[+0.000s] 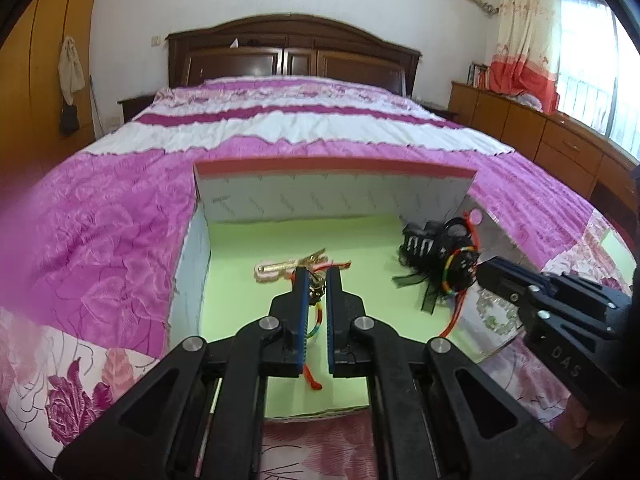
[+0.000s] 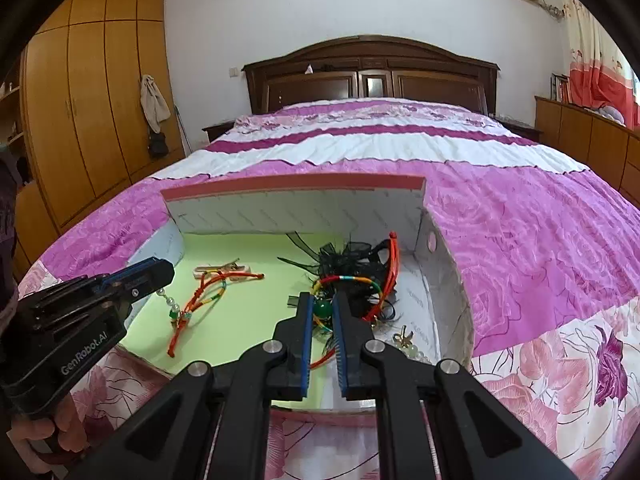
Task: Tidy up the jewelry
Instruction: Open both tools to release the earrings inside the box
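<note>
Big bed (image 1: 320, 128) with a pink and white flowered cover fills most of both views, dark wood headboard (image 2: 372, 76) up at 12 o'clock. Sitting on the cover is an open box (image 1: 332, 170) – white walls, red top edge, pale green floor.

Inside the box there are 2 heaps of jewelry. Over at 3 o'clock in the left view is a black hair clip with netting (image 1: 428, 248), tangled with a red cord bracelet that has a rainbow-wrapped section (image 2: 352, 279). Toward the middle lies a flat gold hair clip (image 1: 288, 266), and next to it a second red cord bracelet (image 2: 208, 300) strung out across the green floor.

The left gripper (image 1: 317, 280) is pinched down on that second bracelet's beaded end – the pearl beads (image 2: 170, 300) hang straight off its tip in the right view. The right gripper (image 2: 322, 304) is nearly closed, with a green bead (image 2: 323, 309) clamped between its blue pads, right against the black heap. A few pale beads and a gold charm (image 2: 404, 340) sit at 3 o'clock of it, by the box wall.
</note>
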Available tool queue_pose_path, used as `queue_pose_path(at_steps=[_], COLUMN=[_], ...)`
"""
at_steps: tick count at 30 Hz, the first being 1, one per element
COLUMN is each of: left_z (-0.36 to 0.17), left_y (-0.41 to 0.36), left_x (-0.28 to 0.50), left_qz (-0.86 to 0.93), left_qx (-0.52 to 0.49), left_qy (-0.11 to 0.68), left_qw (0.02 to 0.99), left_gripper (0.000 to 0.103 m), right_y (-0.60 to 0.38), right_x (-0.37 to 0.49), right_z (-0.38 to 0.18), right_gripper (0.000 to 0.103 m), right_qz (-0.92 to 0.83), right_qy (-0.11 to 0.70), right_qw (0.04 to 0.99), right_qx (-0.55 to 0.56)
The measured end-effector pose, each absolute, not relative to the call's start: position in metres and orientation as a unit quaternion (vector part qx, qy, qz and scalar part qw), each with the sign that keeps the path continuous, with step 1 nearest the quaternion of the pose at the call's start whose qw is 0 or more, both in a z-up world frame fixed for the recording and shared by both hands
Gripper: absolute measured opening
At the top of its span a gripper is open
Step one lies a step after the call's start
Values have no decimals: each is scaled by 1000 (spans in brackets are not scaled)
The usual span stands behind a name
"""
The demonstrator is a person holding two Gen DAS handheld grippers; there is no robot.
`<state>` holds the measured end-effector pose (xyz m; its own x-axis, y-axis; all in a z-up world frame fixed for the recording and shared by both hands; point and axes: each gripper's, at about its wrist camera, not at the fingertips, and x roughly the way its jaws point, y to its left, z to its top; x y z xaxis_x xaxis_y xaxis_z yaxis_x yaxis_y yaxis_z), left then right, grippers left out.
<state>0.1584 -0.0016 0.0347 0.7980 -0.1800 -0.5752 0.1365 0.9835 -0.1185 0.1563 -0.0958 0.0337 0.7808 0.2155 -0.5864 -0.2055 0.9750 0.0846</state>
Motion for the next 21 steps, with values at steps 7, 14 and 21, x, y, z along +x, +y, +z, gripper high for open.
queue_pose_path(at_steps=[7, 14, 21], left_z=[23, 21, 32], left_y=[-1, -3, 3], left_x=[166, 167, 154], left_qz=[-82, -84, -90], left_qx=[-36, -34, -50], left_qy=[348, 375, 374], left_qw=[933, 923, 922], left_gripper=[1, 16, 27], right_y=[-98, -100, -104], right_x=[162, 158, 143], right_z=[26, 31, 39], right_gripper=[12, 33, 36], right_qz=[115, 131, 139], right_qy=[344, 351, 344], right_qw=[932, 926, 927], right_qx=[23, 43, 62])
